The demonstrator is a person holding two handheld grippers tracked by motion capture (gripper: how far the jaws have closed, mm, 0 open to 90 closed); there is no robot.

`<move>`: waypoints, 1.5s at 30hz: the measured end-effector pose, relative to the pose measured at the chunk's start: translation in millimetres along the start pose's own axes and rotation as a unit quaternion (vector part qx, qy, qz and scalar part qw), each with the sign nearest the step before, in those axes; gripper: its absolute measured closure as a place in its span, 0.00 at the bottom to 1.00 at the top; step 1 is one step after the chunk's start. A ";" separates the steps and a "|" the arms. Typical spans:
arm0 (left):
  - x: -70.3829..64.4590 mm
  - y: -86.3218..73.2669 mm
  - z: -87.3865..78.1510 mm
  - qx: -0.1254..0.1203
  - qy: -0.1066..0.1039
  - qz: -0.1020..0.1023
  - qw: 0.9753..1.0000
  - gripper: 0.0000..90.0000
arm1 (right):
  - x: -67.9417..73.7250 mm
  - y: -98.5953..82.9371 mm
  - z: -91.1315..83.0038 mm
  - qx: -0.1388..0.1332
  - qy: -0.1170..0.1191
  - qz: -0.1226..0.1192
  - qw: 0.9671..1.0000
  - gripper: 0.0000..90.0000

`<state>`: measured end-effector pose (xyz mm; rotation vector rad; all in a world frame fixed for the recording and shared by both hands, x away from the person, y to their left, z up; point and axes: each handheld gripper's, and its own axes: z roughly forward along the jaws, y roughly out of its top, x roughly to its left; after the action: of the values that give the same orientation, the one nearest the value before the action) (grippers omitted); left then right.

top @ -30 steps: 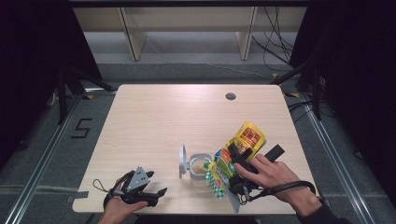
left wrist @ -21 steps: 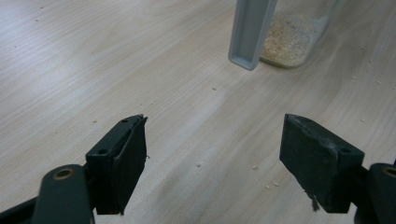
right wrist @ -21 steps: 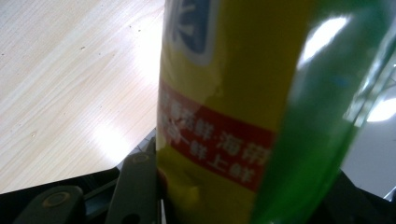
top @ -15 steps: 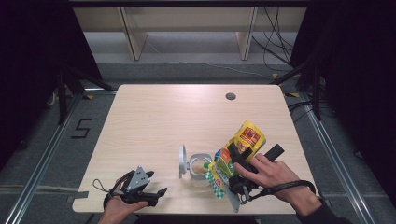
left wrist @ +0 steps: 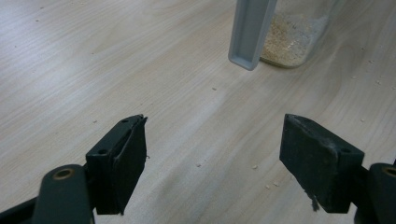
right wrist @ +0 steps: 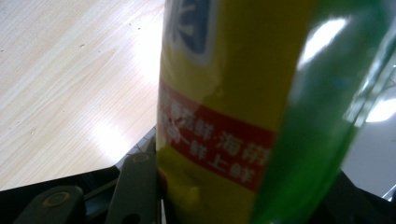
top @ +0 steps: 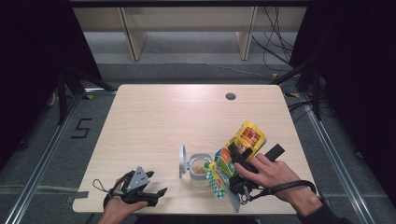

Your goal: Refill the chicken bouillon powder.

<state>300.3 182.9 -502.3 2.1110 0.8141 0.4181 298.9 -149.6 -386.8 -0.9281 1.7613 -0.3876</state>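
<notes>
right gripper point(top: 232, 156) clamped on yellow pouch point(top: 246, 136), unmoved over jar point(top: 201, 167) | left gripper point(top: 154, 195) wide open, empty, idle beside jar | pouring probably paused

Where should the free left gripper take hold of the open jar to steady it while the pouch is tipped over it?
Probably the jar body, low on its clear wall, coming in level from the near-left. The grey lid stands open on the jar's left, and the pouch in the right gripper crowds its right and top. The left gripper is open already.
</notes>
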 end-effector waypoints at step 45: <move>0.0 -0.1 0.4 0.001 0.001 0.000 1.000 0.25 | -0.4 -0.4 -0.7 -0.002 -0.001 0.000 1.000 0.66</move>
<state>300.4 182.7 -502.6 2.1116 0.8164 0.4193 298.5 -149.6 -385.9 -0.9316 1.7602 -0.3841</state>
